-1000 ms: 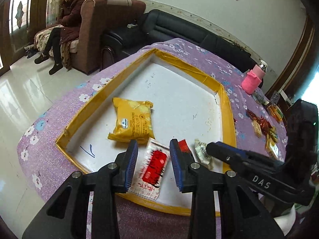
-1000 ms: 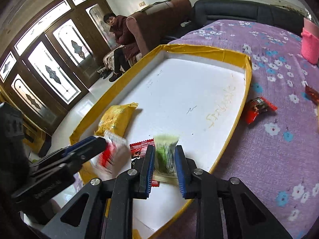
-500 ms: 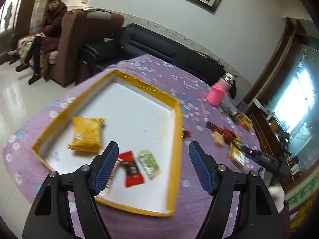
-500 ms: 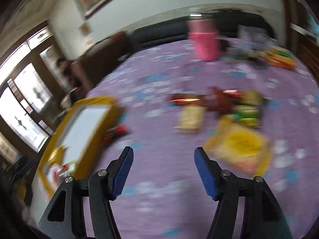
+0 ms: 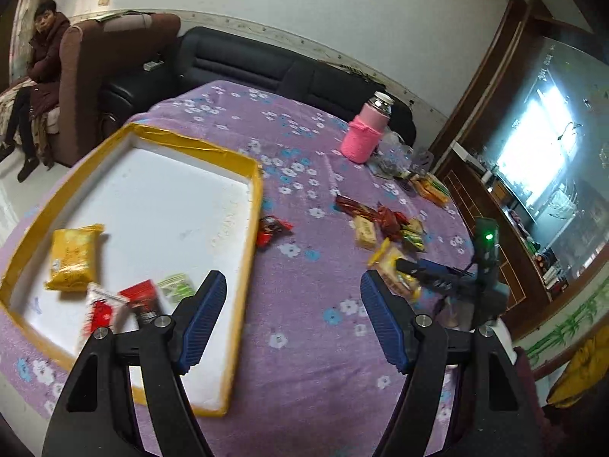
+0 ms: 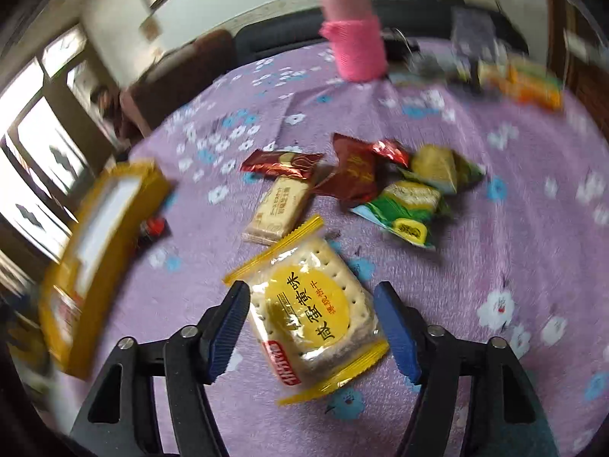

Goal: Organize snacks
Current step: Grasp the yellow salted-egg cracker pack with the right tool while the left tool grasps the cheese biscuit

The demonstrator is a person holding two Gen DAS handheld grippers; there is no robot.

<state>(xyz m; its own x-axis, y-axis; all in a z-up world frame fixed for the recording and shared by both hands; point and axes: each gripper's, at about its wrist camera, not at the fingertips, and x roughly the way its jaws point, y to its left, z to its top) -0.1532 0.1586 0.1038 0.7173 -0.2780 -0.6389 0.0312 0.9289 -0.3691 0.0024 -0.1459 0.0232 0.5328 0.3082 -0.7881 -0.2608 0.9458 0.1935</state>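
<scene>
A white tray with a yellow rim [image 5: 243, 228] lies on the purple flowered cloth. In it are a yellow packet [image 5: 72, 257], a red-and-white sachet [image 5: 99, 308], a red packet [image 5: 141, 301] and a green packet [image 5: 177, 285]. My left gripper [image 5: 293, 320] is open and empty above the cloth, right of the tray. My right gripper [image 6: 312, 333] is open, its jaws either side of a yellow-edged cracker packet [image 6: 312, 320] on the cloth. Beyond it lie a beige biscuit bar [image 6: 279, 209], dark red packets [image 6: 354, 171] and green packets [image 6: 411, 209]. The right gripper shows in the left wrist view [image 5: 411, 268].
A pink-sleeved bottle [image 5: 365, 133] stands at the back of the table. A red packet [image 5: 272, 228] lies just outside the tray's right rim. More snacks [image 6: 521, 80] and a clear bag sit at the far right. A sofa and a seated person [image 5: 38, 57] are behind.
Both grippers let go of their snacks in the tray and opened. The left swung right of the tray. The right swung to the loose snacks and now straddles the cracker packet.
</scene>
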